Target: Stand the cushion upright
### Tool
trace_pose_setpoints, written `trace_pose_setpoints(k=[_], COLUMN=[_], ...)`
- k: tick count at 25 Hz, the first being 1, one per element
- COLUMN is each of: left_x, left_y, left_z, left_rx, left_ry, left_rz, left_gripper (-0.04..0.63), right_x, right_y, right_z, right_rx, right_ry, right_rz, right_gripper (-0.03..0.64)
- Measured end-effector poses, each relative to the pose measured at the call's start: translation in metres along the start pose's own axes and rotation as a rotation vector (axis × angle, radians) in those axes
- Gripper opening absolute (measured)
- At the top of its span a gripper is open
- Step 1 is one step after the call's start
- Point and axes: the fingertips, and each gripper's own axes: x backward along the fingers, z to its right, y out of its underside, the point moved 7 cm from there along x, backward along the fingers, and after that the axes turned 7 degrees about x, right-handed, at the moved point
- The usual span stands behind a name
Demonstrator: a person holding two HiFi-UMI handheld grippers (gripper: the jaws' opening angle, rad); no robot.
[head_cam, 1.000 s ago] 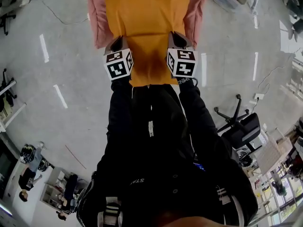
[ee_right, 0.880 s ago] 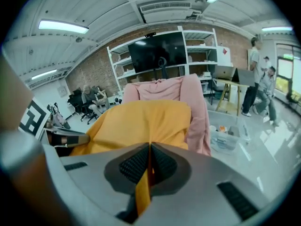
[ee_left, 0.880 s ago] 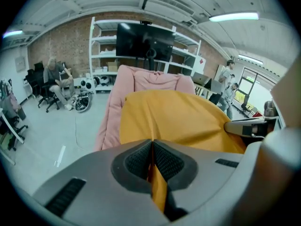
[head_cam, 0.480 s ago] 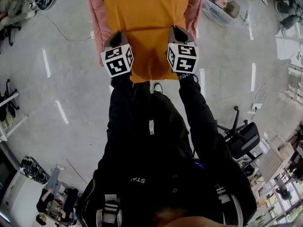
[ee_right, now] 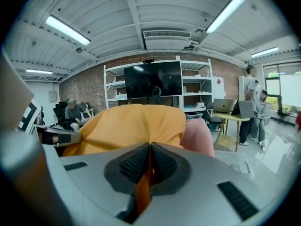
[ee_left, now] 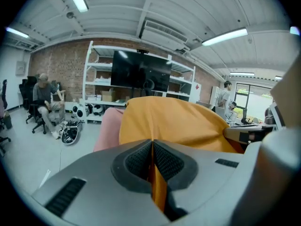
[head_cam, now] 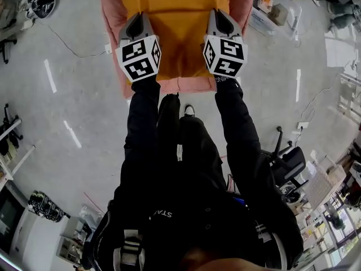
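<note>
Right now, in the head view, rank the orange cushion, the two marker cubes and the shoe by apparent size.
1. orange cushion, by far the largest
2. left marker cube and right marker cube: they look alike, so no ranking between them
3. shoe, the smallest

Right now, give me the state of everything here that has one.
Left gripper: shut on the orange cushion fabric.
Right gripper: shut on the same fabric.
Orange cushion: held by its near edge, lying against the pink cushion.
Pink cushion: showing round the orange one's edges.
Screen: dark.
</note>
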Motion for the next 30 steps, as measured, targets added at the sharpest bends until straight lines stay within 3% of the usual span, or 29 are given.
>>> trace_pose_setpoints(k=[6, 13, 17, 26, 30], left_x=[-0.070, -0.116, -0.129, -0.151, -0.138], left_y=[-0.021, 0.046, 0.082, 0.119, 0.114], left_z=[-0.011, -0.038, -0.044, -0.048, -0.050], left_rx=[-0.021, -0.038, -0.043, -0.049, -0.038], left_ry=[0.014, 0.017, 0.042, 0.049, 0.045], left_rz=[0.055, -0.045, -0.081, -0.184, -0.190], left_gripper=[0.009, 0.009, 0.009, 0.011, 0.042], right_x=[-0.072, -0.116, -0.126, -0.139, -0.122], right_y=[-0.013, 0.060, 0.101, 0.128, 0.123], right_z=[0.014, 0.009, 0.011, 0.015, 0.020], right_rx=[0.016, 0.024, 0.013, 0.044, 0.031], right_ry=[0.009, -0.045, -0.034, -0.039, -0.035], right_rz=[0.042, -0.075, -0.146, -0.220, -0.225], right_gripper=[0.018, 0.020, 0.020, 0.020, 0.088])
